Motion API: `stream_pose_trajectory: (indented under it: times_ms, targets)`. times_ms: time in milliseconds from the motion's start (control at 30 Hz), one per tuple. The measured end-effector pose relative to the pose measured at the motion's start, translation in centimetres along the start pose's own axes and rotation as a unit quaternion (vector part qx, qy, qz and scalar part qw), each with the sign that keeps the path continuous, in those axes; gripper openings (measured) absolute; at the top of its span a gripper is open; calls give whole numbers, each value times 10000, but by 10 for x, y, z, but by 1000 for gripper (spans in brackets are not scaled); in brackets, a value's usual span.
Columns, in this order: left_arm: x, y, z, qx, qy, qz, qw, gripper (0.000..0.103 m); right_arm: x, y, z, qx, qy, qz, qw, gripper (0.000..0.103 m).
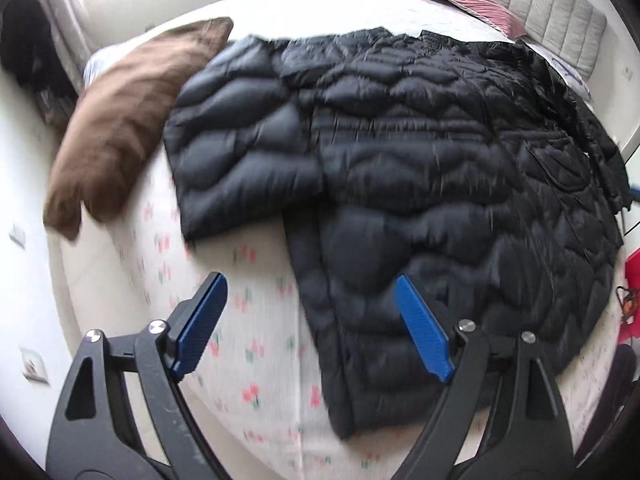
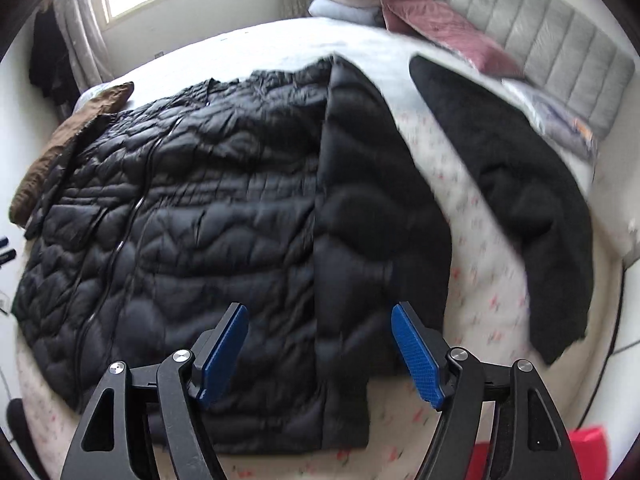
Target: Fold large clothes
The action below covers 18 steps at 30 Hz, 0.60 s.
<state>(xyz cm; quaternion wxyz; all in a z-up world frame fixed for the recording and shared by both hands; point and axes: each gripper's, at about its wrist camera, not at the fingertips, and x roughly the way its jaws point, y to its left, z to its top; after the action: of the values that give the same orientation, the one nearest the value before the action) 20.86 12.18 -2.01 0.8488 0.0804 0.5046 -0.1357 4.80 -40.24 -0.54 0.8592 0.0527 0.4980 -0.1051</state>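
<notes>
A large black quilted puffer jacket point(image 1: 420, 152) lies spread flat on the bed, one sleeve folded across its body at the upper left. It also fills the right wrist view point(image 2: 200, 208), zipper running down its left part and a sleeve point(image 2: 372, 208) lying down its right side. My left gripper point(image 1: 310, 286) is open and empty, hovering above the jacket's near sleeve edge and the floral sheet. My right gripper point(image 2: 320, 314) is open and empty, above the jacket's lower part near the sleeve.
The bed has a white floral sheet point(image 1: 248, 360). A brown cushion point(image 1: 124, 120) lies at the jacket's left. A black fleece garment point(image 2: 516, 196) lies to its right. Folded laundry point(image 2: 344, 0), a pink cushion point(image 2: 440, 28) and a grey headboard point(image 2: 552, 52) stand behind.
</notes>
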Motion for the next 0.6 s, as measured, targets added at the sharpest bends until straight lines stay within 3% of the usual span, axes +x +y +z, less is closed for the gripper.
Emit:
stream_pose_trajectory:
  times_ms: [167,333,400,467,500,533,567,600]
  targets:
    - [7,9,-32,-413,297,-637,9967,86,20,-17,-49,577,508,469,9959,76]
    - [34,3,-45,-834,566,-1414,9848,86,53,-31,-77,1290,696,992,9842,76]
    - [35,-9,-48,-768,466,-1508,9845,78,55,-35,-80,1509,485,1098,9812,76]
    - [33,-19,-50,-746,420,-1584,9837,53,54,-38,-80,1713,365,1187,9774,77]
    - [31,-23,-51,-756,406,-1612,9832,47,53,-38,-80,1778,324,1200,9762,77]
    - [30,-28,-52,-758,371,-1658,9825,30,53,-36,-80,1765,274,1204,9765,71]
    - [28,-30,-52,-793,313,-1704,9817,23,52,-35,-80,1716,258,1211,9773,48]
    - [24,-30,-52,-835,251,-1691,9817,21,53,-32,-79,1678,272,1315,9766,31]
